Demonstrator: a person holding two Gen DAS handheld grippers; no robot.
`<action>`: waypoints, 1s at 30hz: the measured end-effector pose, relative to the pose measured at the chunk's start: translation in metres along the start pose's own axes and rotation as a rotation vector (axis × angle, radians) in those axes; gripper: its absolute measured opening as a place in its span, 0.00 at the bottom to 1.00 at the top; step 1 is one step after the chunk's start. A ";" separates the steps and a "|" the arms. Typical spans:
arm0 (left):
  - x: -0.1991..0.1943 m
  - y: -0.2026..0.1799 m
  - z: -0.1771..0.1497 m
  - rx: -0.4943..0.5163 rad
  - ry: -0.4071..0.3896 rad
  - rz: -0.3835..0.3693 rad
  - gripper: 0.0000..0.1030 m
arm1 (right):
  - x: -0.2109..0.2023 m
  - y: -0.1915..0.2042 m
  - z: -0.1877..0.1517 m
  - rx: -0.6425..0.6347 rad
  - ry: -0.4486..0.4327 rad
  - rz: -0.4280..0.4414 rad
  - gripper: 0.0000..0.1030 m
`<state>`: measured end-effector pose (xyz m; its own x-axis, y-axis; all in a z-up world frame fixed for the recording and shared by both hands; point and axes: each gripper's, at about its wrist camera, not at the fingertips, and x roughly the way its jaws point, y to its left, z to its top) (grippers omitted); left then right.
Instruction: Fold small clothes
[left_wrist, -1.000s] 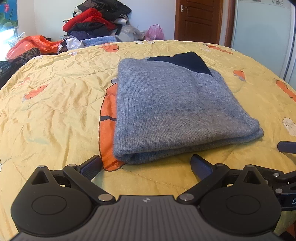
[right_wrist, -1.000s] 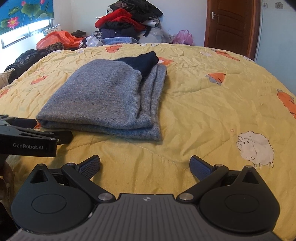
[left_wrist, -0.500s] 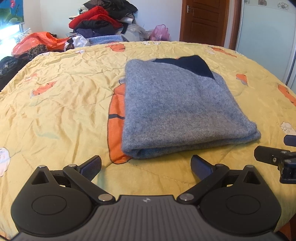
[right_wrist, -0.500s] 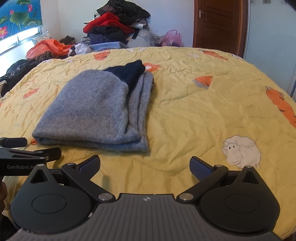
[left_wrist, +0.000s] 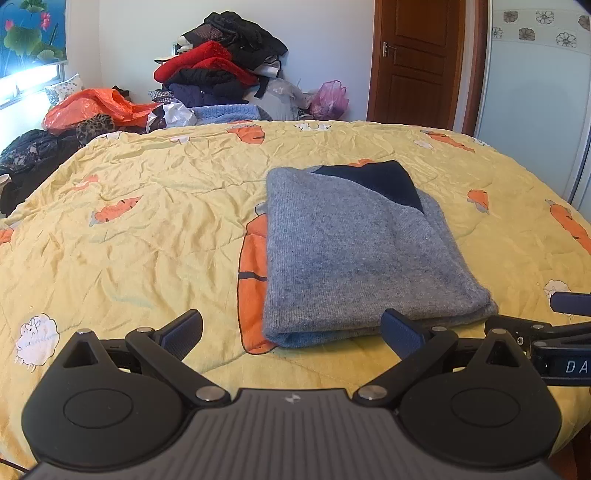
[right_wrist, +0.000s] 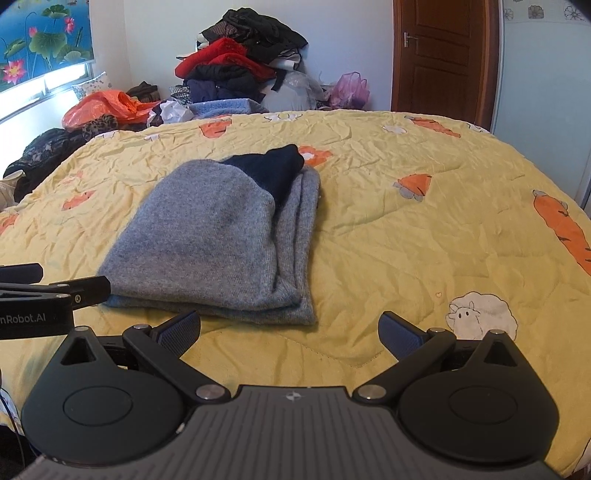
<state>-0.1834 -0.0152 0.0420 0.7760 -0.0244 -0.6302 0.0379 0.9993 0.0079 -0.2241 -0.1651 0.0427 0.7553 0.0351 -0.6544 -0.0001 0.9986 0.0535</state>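
A grey knit garment (left_wrist: 362, 254) with a dark navy part (left_wrist: 384, 181) lies folded into a thick rectangle on the yellow quilt (left_wrist: 147, 229). Its folded edge faces me. My left gripper (left_wrist: 291, 332) stands open just short of that near edge, nothing between its fingers. In the right wrist view the same garment (right_wrist: 218, 243) lies ahead and left, with stacked layers showing along its right side. My right gripper (right_wrist: 290, 328) is open and empty over bare quilt, close to the garment's near right corner. Each gripper shows at the edge of the other's view.
The quilt (right_wrist: 424, 236) has carrot and sheep prints and covers a wide bed. A heap of clothes (left_wrist: 221, 77) and an orange plastic bag (left_wrist: 92, 109) lie beyond the far edge. A brown door (left_wrist: 417, 62) and a pale wardrobe panel (left_wrist: 535, 110) stand at the right.
Both grippers have drawn back and risen a little from the garment, so it looks farther away. Both stayed open. The garment has not moved.
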 end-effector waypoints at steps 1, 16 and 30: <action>0.000 0.000 0.000 0.001 0.002 -0.002 1.00 | -0.001 0.000 0.000 0.000 -0.002 0.002 1.00; 0.007 0.002 0.004 -0.007 0.032 -0.020 1.00 | 0.001 0.002 0.009 -0.005 -0.007 0.022 1.00; 0.014 0.022 0.010 -0.037 0.047 -0.018 1.00 | 0.013 0.006 0.022 -0.038 0.026 0.037 1.00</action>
<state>-0.1656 0.0058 0.0410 0.7447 -0.0419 -0.6661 0.0277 0.9991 -0.0318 -0.2001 -0.1599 0.0507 0.7371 0.0721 -0.6719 -0.0529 0.9974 0.0490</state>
